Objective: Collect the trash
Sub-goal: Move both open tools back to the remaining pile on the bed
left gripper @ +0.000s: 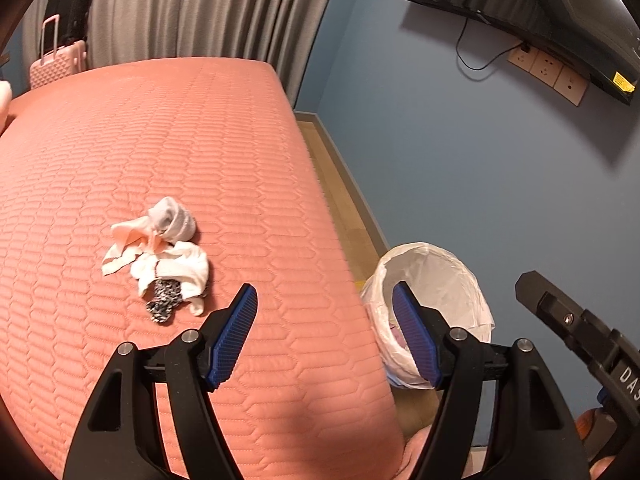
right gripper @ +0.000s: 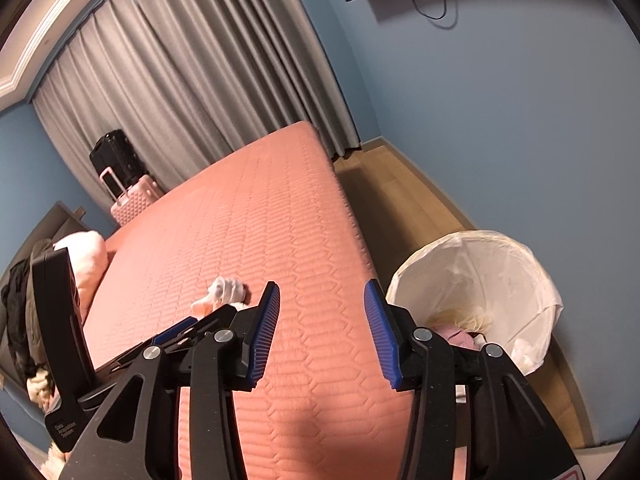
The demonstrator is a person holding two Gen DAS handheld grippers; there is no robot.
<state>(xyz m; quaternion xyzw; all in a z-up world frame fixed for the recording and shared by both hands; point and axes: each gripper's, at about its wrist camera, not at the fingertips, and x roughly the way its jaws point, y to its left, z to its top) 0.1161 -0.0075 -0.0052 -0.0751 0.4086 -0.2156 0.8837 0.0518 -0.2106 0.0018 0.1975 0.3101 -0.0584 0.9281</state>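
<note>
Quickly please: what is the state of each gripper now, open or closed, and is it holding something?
Left gripper: open, holding nothing.
Right gripper: open, nothing between its jaws.

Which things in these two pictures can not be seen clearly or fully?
- Bin contents: left wrist view, a blue finger covers them; right wrist view, gripper body hides most.
- Crumpled pile on the bed: right wrist view, left gripper hides its near part.
- Wall screen: cut off by the picture edge.

bed cover [left gripper: 160,152]: salmon pink, quilted | trash pile [left gripper: 160,256]: white, peach, seemingly black-speckled | bin liner [left gripper: 436,276]: white
</note>
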